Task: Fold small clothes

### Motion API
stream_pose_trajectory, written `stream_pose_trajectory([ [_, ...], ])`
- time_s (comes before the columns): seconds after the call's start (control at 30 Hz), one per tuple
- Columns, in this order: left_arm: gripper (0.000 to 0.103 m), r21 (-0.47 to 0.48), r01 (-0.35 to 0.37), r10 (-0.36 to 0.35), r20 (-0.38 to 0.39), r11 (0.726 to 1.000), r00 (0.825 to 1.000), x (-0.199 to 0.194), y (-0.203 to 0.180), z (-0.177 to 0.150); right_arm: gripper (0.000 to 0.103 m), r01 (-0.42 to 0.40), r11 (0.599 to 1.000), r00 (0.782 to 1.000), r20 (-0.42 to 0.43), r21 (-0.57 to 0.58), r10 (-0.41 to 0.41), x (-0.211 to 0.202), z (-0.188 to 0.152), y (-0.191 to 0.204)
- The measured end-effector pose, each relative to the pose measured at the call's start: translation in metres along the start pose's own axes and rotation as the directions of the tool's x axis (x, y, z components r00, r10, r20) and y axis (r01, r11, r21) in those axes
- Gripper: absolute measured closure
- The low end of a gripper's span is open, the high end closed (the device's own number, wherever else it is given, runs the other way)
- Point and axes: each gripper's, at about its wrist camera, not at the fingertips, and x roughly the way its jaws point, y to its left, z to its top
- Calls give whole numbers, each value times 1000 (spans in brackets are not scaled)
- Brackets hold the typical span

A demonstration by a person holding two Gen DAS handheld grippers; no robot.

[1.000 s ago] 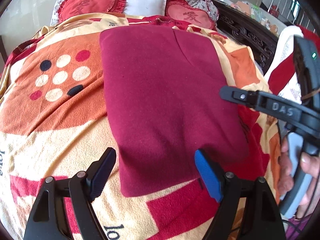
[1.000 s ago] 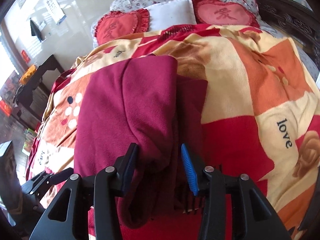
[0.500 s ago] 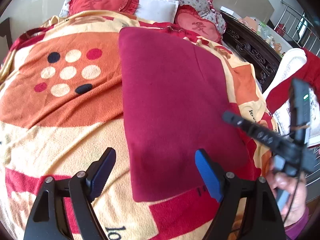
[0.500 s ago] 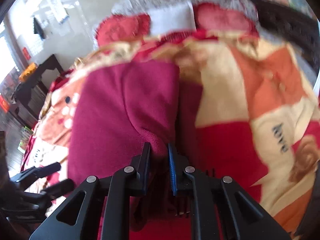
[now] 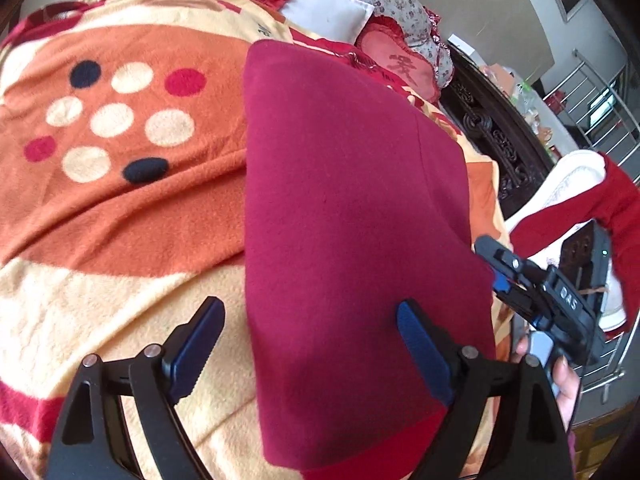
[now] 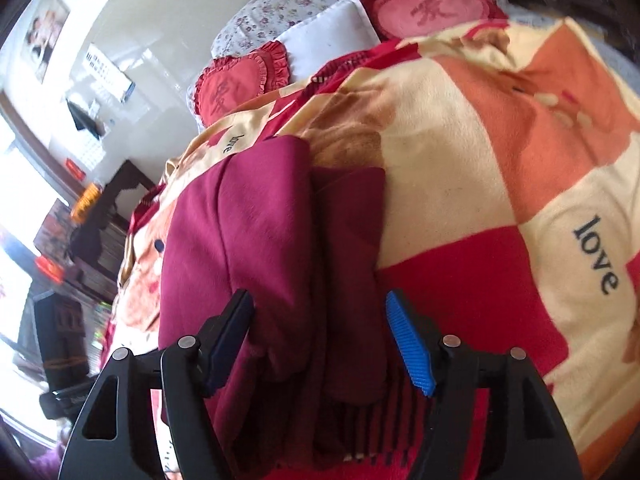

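A dark red garment (image 5: 352,208) lies folded lengthwise on the patterned blanket (image 5: 120,200). My left gripper (image 5: 308,352) is open and empty, its jaws straddling the garment's near left edge. The right gripper shows in the left wrist view (image 5: 516,276) at the garment's right edge. In the right wrist view the garment (image 6: 256,248) lies with a folded sleeve part (image 6: 352,240) beside it. My right gripper (image 6: 320,340) is open over the garment's near end, holding nothing.
Heart-shaped red cushions (image 5: 400,64) and a white pillow (image 5: 328,12) lie at the head of the bed. A dark carved bed frame (image 5: 492,132) runs along the right side. A dark side table (image 6: 116,196) stands left of the bed.
My right gripper had closed on the garment's folded edge half a second ago and has now opened. The left gripper stayed open and shifted slightly along the garment.
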Motion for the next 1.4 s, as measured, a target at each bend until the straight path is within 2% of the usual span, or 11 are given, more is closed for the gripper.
stream_pose_trajectory([
  [0.1, 8, 0, 23, -23, -24, 1000, 999, 11, 1, 4, 49, 0, 1000, 999, 41, 10, 0, 3, 8, -7],
  [0.3, 6, 7, 44, -44, -37, 999, 998, 24, -3, 11, 49, -111, 994, 990, -86, 3, 110, 40, 16, -4],
  [0.4, 6, 16, 39, -38, -50, 999, 998, 29, -7, 12, 46, -66, 997, 993, -98, -49, 61, 47, 13, 9],
  [0.5, 17, 20, 15, -14, -50, 1000, 999, 26, -11, 13, 74, -54, 996, 994, -103, -72, 46, 48, 12, 19],
  [0.57, 37, 28, 14, -13, -35, 1000, 999, 15, -13, 13, 88, -37, 996, 995, -92, -87, 29, 41, 12, 27],
  [0.67, 48, 53, 17, -15, -25, 998, 1000, -8, -16, 11, 92, -94, 992, 993, -77, -86, 88, 20, 12, 41],
  [0.9, 47, 72, -39, 41, -29, 997, 999, -79, -2, -6, 92, -174, 979, 979, -130, -105, 160, -1, -11, 93],
  [1.1, 45, 77, -203, 206, -38, 976, 978, -109, 29, -49, 87, -248, 967, 944, -236, -51, 230, 30, -58, 115],
  [1.17, 34, 71, -245, 249, -63, 967, 966, -99, 43, -62, 80, -213, 975, 938, -292, -56, 188, 50, -70, 115],
  [1.2, 31, 54, -243, 247, -72, 968, 966, -95, 49, -68, 79, -149, 986, 941, -317, -69, 120, 60, -78, 112],
  [1.4, 17, 31, -311, 309, 47, 950, 950, -119, 54, -82, 76, -102, 990, 972, -221, -101, 78, 15, -76, 114],
])
